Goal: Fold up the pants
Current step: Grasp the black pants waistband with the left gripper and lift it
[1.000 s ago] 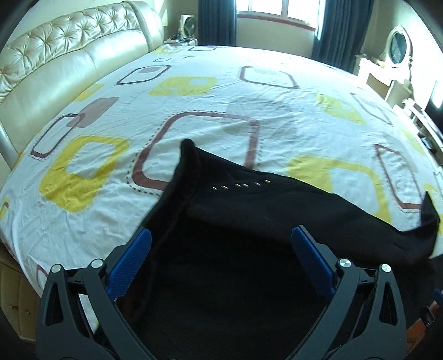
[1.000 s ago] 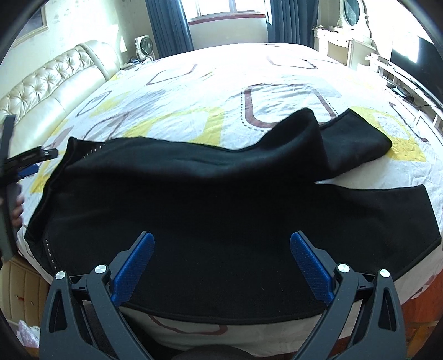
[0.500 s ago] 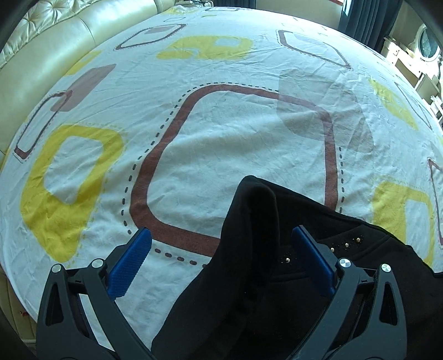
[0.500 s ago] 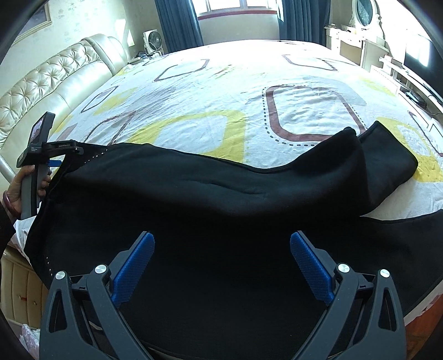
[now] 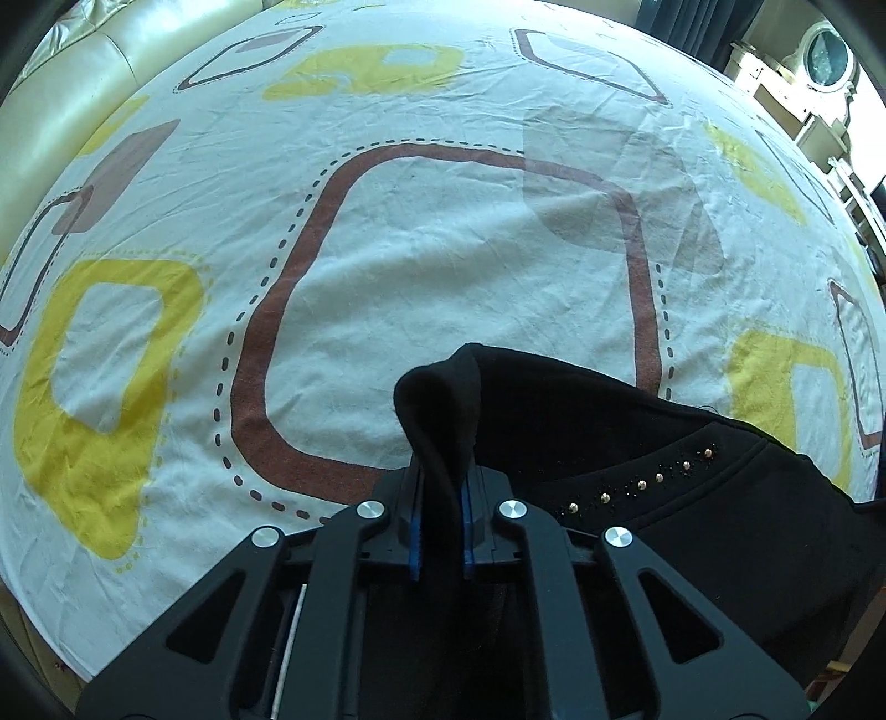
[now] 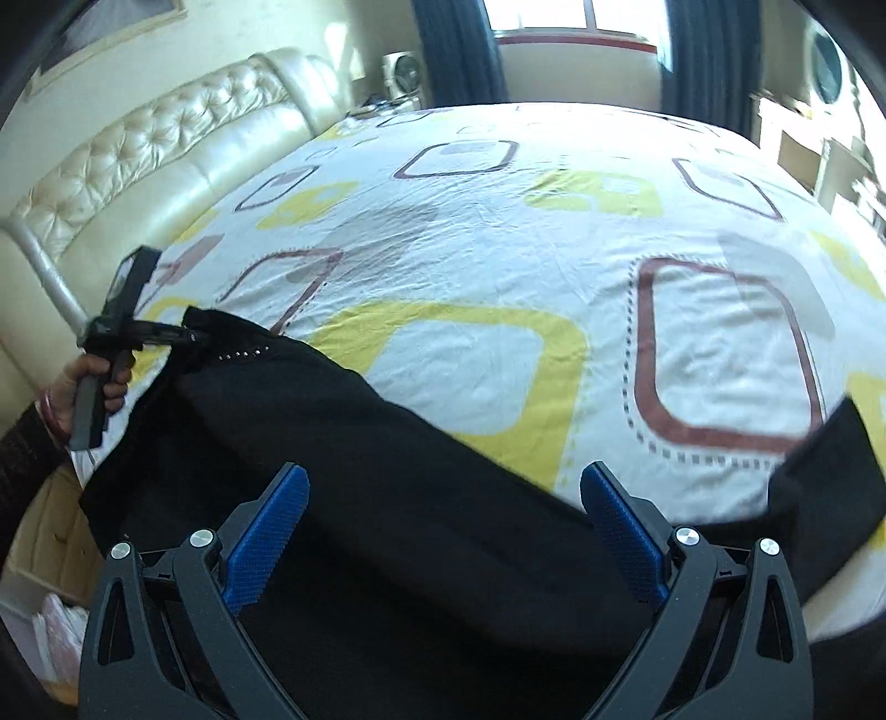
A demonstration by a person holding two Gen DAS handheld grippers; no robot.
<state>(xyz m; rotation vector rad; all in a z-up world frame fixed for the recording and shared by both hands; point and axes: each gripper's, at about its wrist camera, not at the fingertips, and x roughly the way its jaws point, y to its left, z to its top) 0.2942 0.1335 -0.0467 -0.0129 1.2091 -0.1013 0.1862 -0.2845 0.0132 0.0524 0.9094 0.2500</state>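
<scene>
Black pants (image 5: 609, 443) with a row of small studs (image 5: 642, 484) lie on the patterned bed sheet (image 5: 443, 249). My left gripper (image 5: 441, 471) points steeply down; its jaws are closing, and the blue pads press on a raised corner of the waistband between them. In the right wrist view the pants (image 6: 387, 443) stretch from that corner to a leg end (image 6: 830, 471) at the right. A hand (image 6: 94, 376) holds the left gripper (image 6: 191, 335) there. My right gripper (image 6: 443, 471) hovers open over the middle of the pants, with nothing between its fingers.
The bed sheet (image 6: 554, 249) spreads out beyond the pants. A tufted cream headboard (image 6: 138, 166) runs along the left. A fan (image 6: 401, 69) and dark curtains (image 6: 454, 50) stand at the far wall. White furniture (image 5: 819, 111) lines the right side.
My left gripper came forward and down onto the waistband corner, then shut on it. My right gripper stayed open and shifted across the pants, so the leg end now sits farther right.
</scene>
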